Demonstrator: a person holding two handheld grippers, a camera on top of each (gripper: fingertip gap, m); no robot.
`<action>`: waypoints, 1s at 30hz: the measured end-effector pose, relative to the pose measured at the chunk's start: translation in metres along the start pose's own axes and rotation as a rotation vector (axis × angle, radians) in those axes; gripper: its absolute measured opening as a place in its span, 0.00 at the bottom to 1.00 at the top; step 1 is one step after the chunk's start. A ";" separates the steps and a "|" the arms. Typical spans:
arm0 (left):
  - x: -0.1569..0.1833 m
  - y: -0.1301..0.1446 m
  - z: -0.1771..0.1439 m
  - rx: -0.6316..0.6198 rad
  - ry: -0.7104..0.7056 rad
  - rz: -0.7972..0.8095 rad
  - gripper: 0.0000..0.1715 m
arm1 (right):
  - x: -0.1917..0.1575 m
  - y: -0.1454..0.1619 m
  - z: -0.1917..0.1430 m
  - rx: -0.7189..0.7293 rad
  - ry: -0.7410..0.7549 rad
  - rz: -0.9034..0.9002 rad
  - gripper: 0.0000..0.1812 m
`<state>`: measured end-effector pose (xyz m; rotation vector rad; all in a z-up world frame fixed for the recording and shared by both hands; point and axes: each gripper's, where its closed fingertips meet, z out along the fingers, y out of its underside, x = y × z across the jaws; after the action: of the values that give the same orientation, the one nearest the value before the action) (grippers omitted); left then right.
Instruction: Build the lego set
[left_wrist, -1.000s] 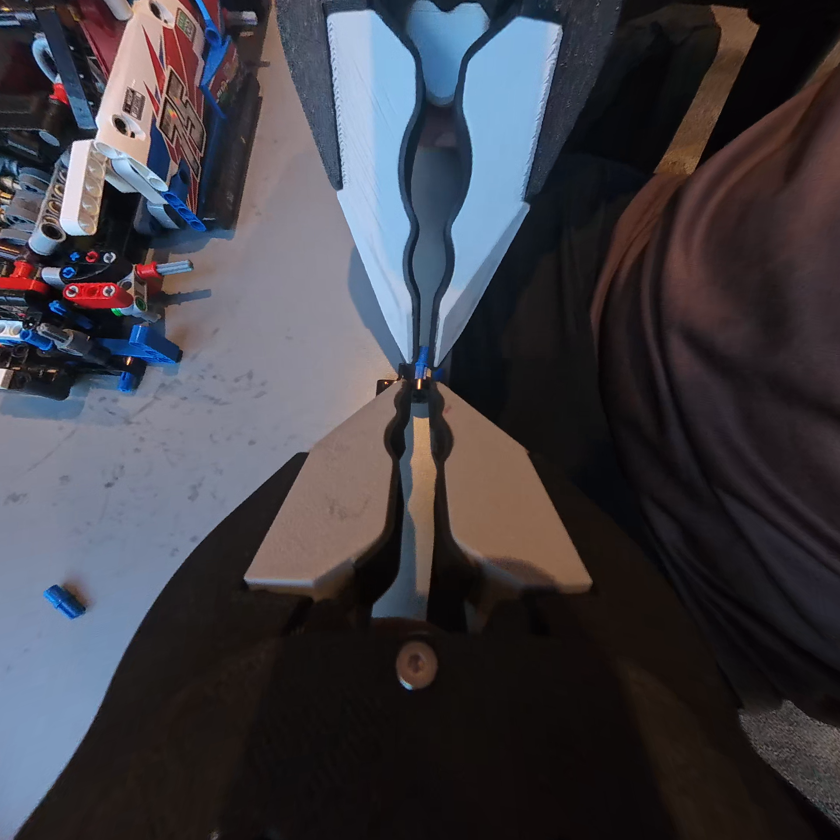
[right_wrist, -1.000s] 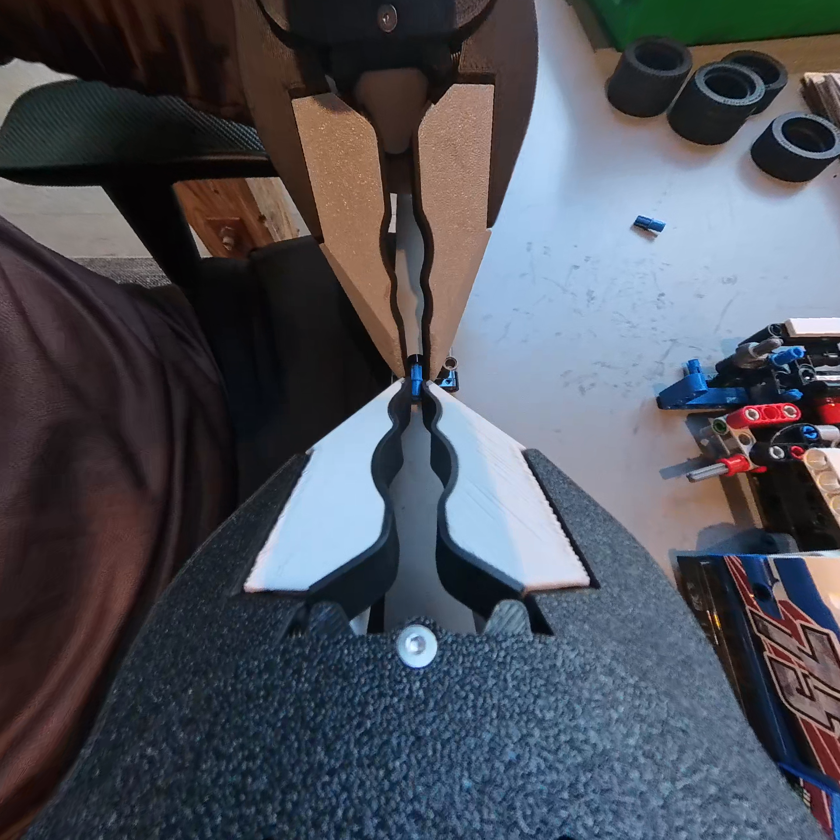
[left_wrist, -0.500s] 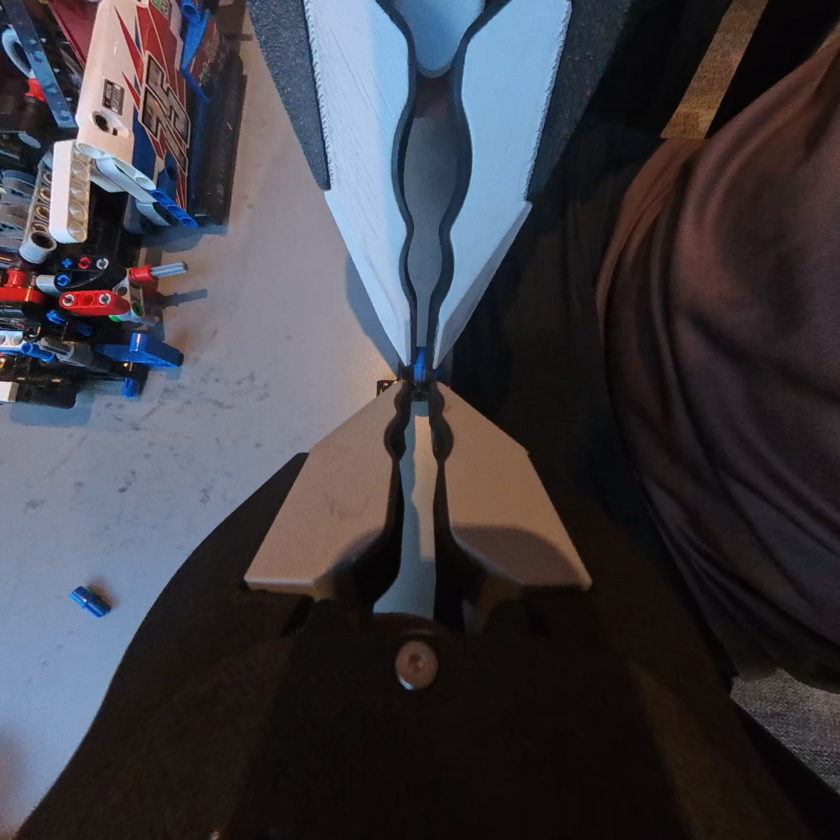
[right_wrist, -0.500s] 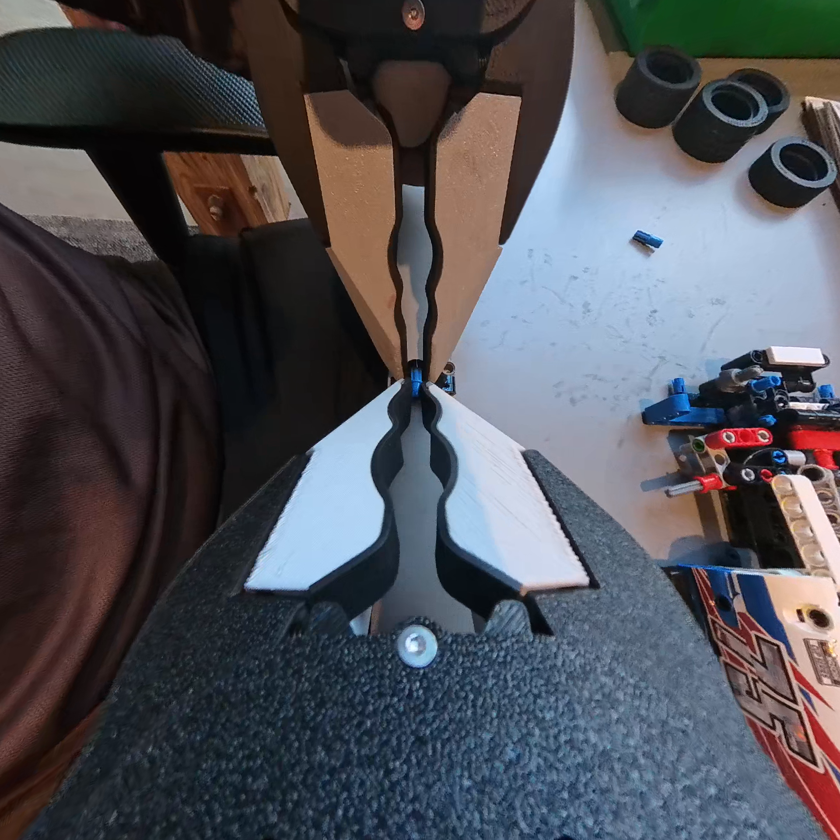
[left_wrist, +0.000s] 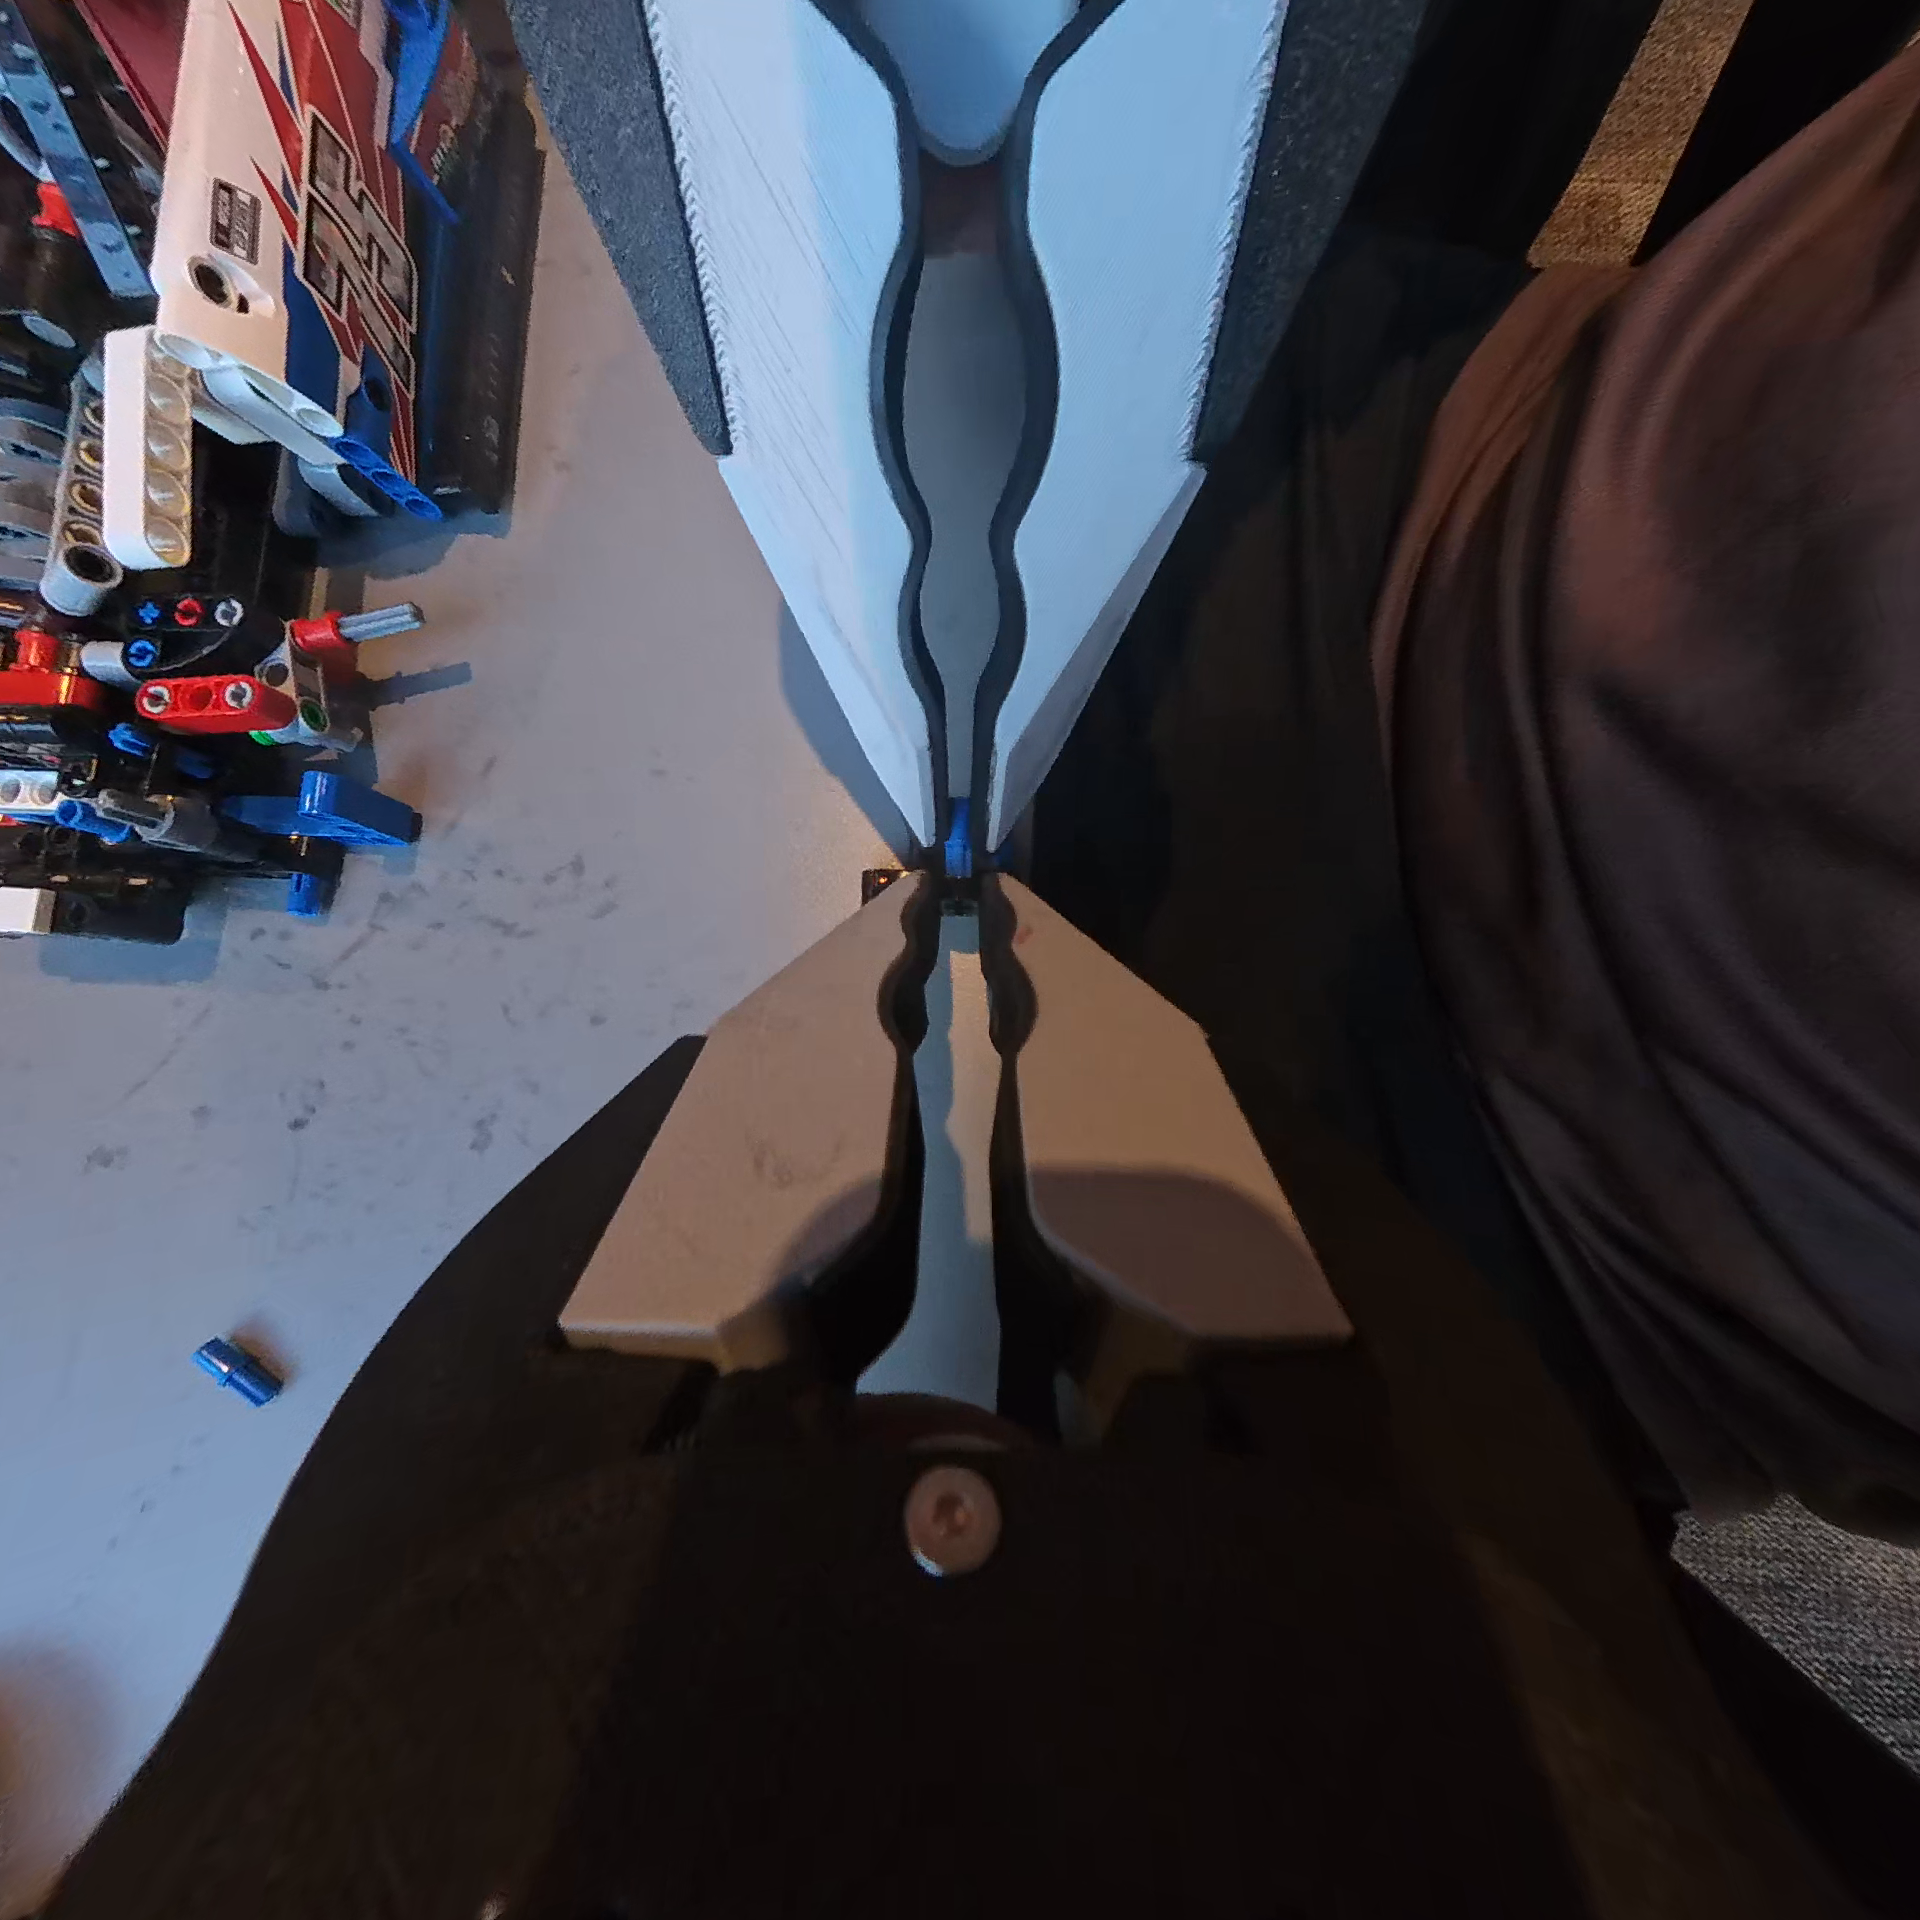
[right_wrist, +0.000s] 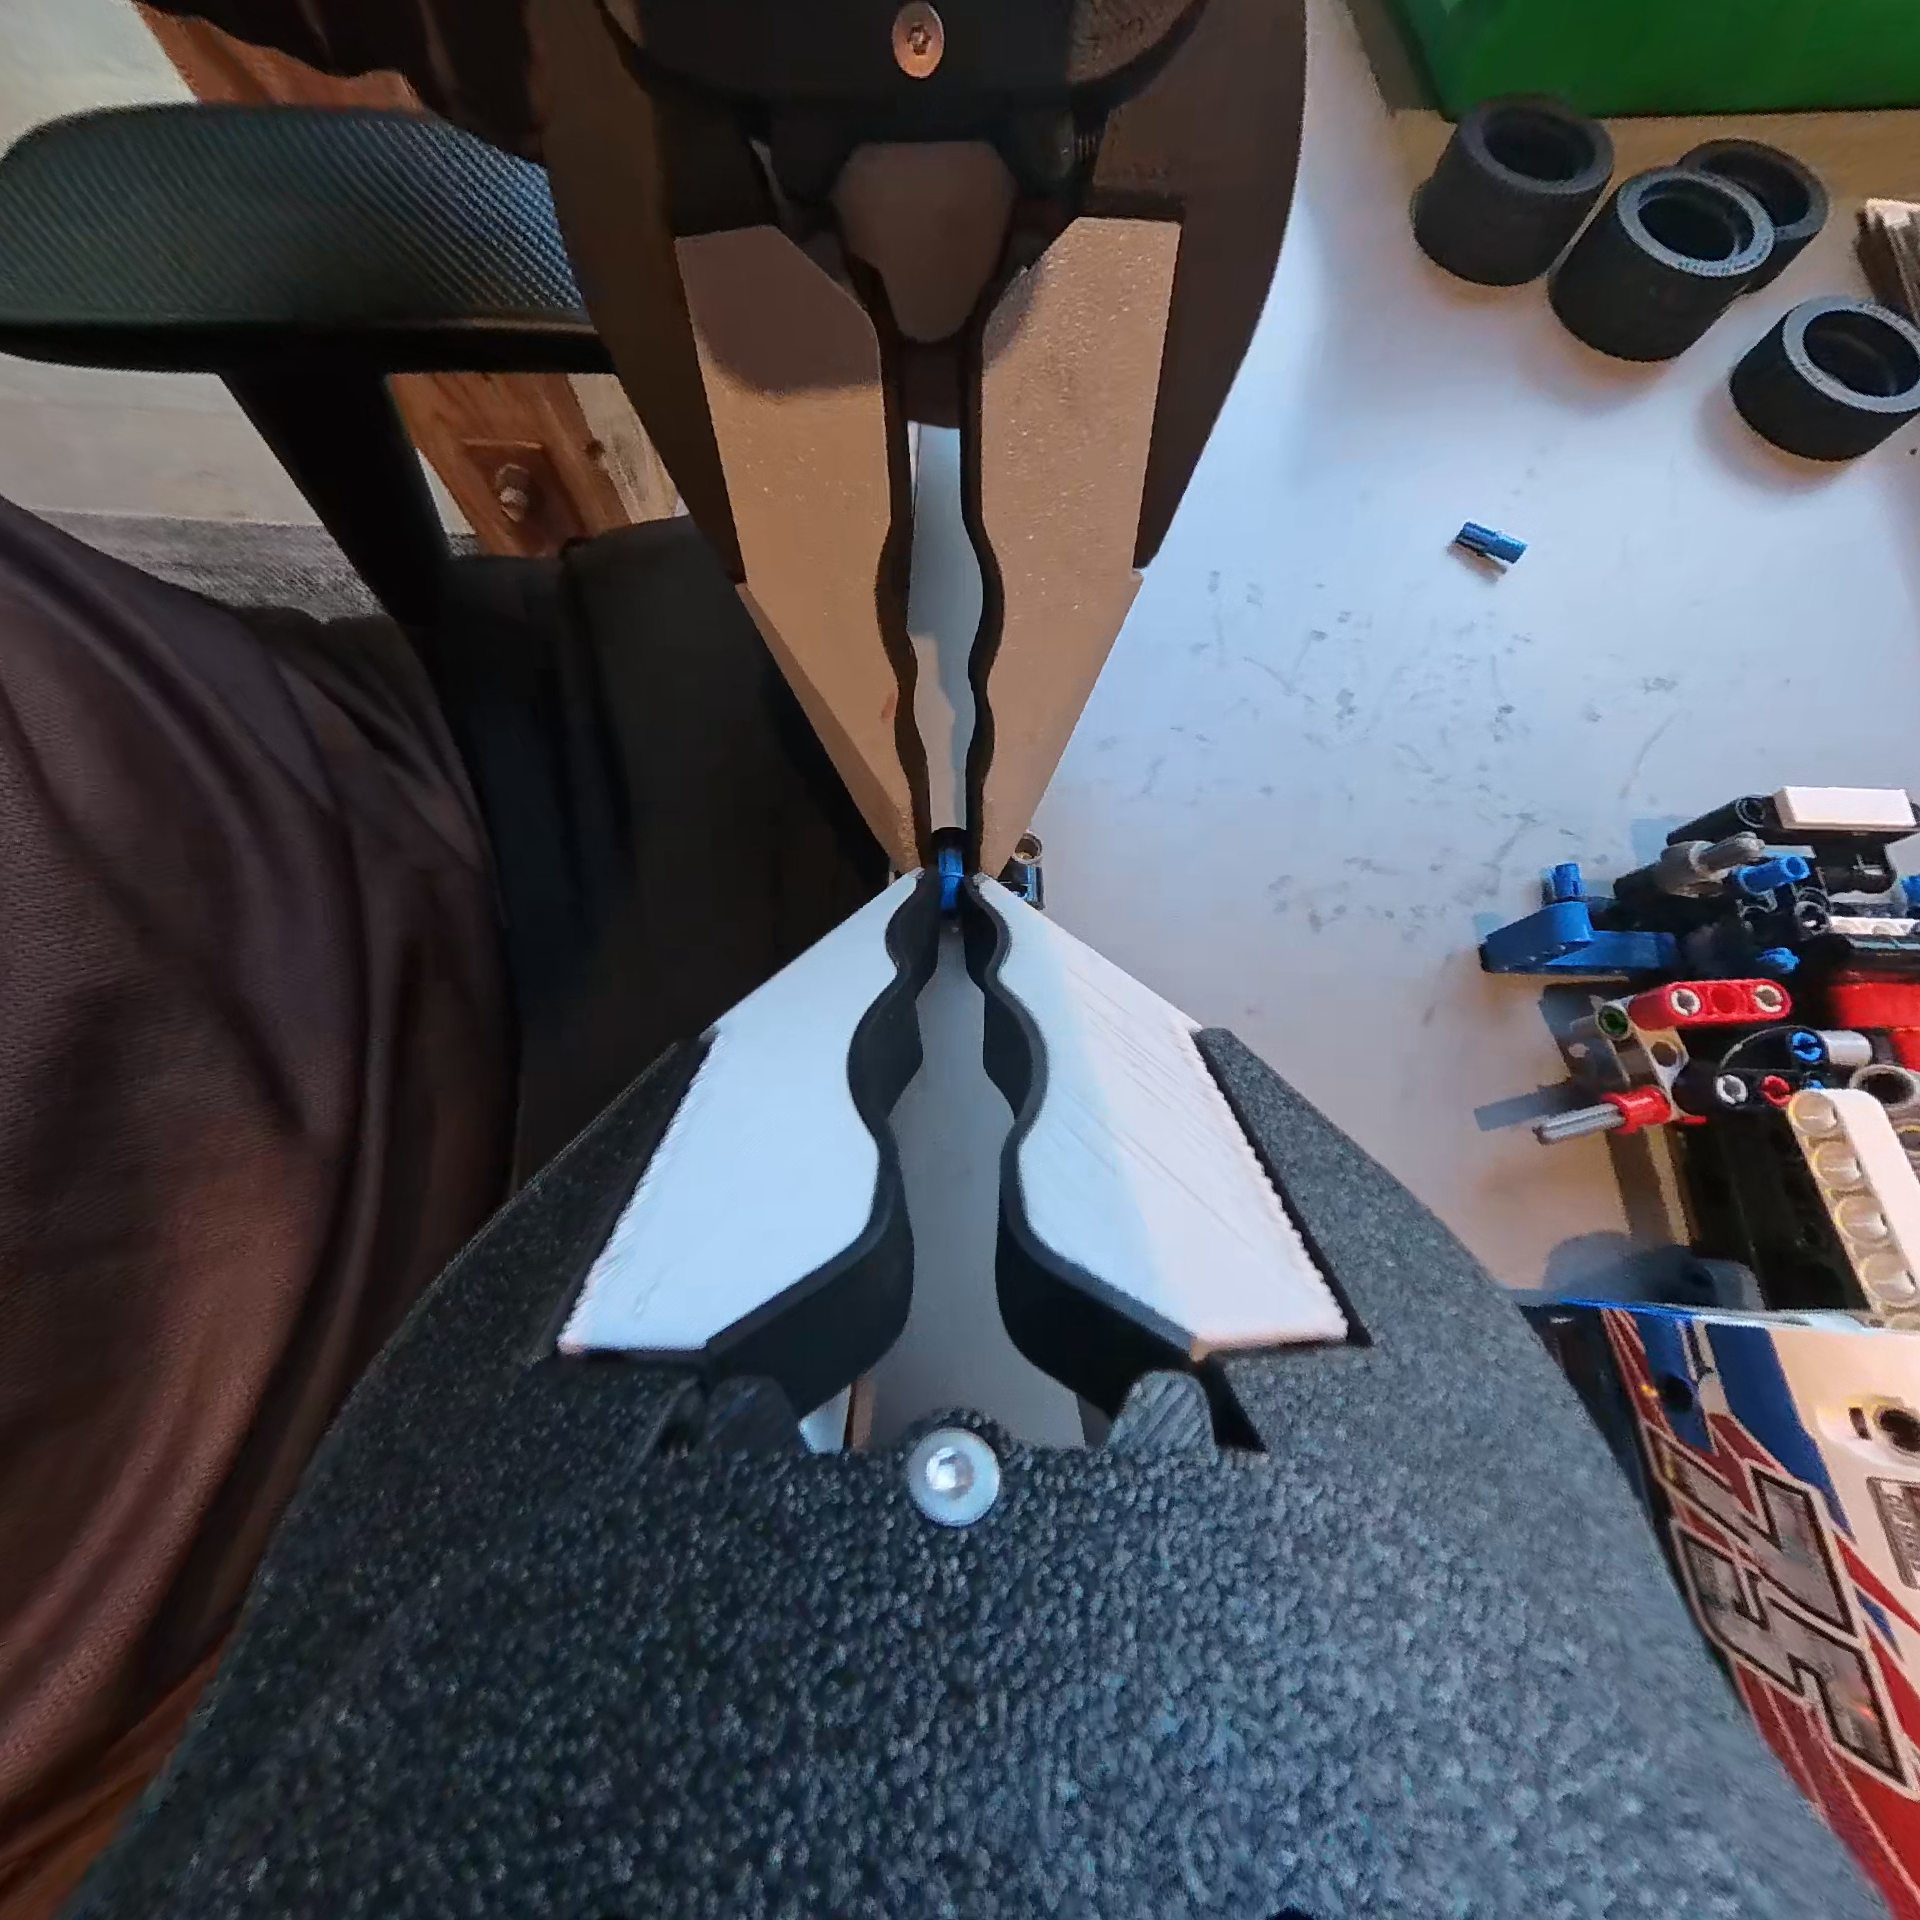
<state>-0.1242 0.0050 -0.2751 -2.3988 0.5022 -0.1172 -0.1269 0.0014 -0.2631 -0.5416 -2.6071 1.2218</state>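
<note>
While the two tongs meet tip to tip over the near edge of the white table (left_wrist: 644, 644), the left wrist view shows the left gripper (left_wrist: 954, 902) nearly closed on a small black piece (left_wrist: 957, 906), into which a blue pin (left_wrist: 958, 826) is being pressed by the right gripper (left_wrist: 958, 821), whose tips are pinched narrowly on that pin. The half-built car (left_wrist: 197, 665) is seen well apart at the left, with its white, red and blue stickered panel (left_wrist: 281, 208) already fitted and many beams and pins joined; a spare blue pin (left_wrist: 237, 1374) lies loose on the table. In the right wrist view, the right gripper (right_wrist: 948, 896) is seen closed on the blue pin (right_wrist: 947, 871), and the left gripper (right_wrist: 945, 831) opposite it is closed to a narrow slit on the black piece, of which little can be made out. Three black tyres (right_wrist: 1662, 260) lie unmounted at the far edge, beside a green box (right_wrist: 1662, 52). The build is judged well advanced in its body, yet the wheels are not yet fitted and the small sub-part in hand is not yet attached to the car (right_wrist: 1766, 987).
</note>
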 end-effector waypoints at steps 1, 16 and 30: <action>0.000 0.000 0.000 -0.003 -0.001 0.002 0.03 | 0.000 0.000 0.000 0.005 -0.003 0.010 0.02; -0.007 -0.002 0.000 0.104 -0.070 -0.053 0.09 | 0.000 0.004 -0.001 0.038 -0.039 0.118 0.02; -0.001 0.004 -0.009 0.117 -0.037 -0.051 0.15 | -0.002 0.006 0.001 0.022 -0.043 0.092 0.02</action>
<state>-0.1280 -0.0025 -0.2708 -2.2957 0.4063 -0.1204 -0.1237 0.0030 -0.2687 -0.6443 -2.6271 1.3016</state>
